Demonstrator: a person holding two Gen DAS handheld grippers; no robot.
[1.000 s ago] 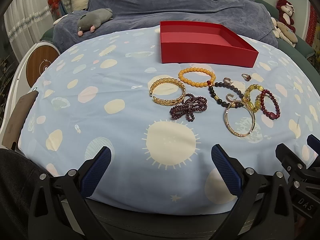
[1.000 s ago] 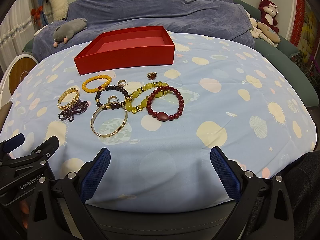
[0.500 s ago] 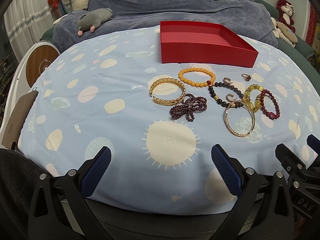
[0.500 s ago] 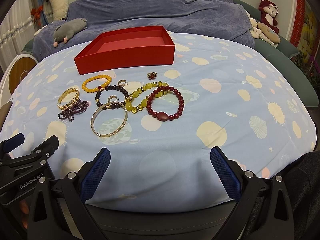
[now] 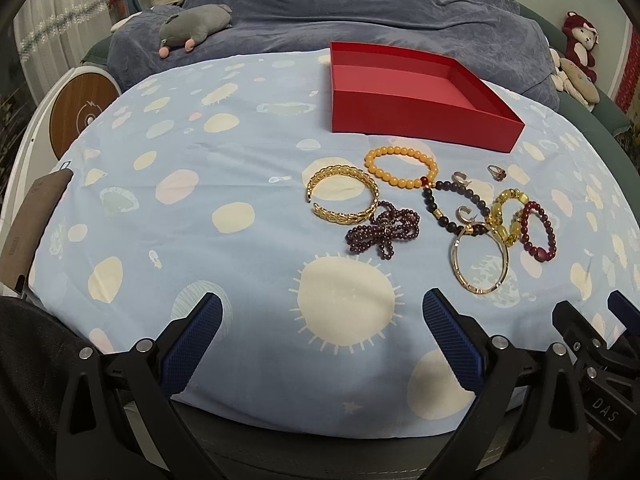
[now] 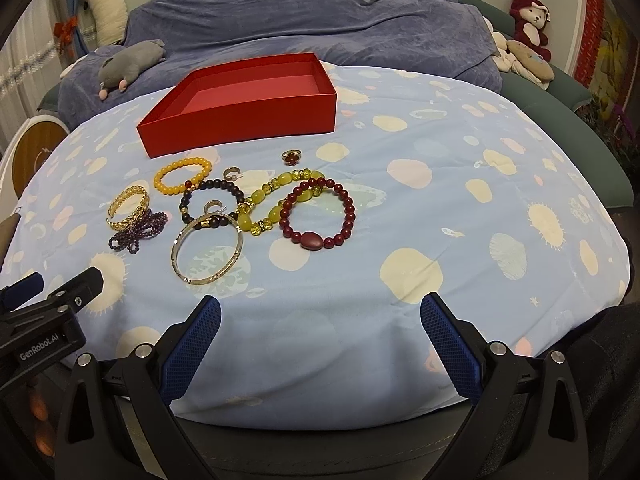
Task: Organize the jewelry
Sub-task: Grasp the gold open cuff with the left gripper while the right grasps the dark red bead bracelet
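Observation:
An empty red box stands at the far side of a blue patterned cloth. In front of it lie several pieces: an orange bead bracelet, a gold cuff, a purple bead strand, a dark bead bracelet, a thin gold bangle, a yellow bead bracelet, a dark red bead bracelet and a ring. My left gripper and right gripper are open and empty at the near edge.
The cloth covers a rounded table whose near edge drops off just past my fingers. A grey plush toy and a blue blanket lie behind. More plush toys sit at the far right. A round wooden panel stands left.

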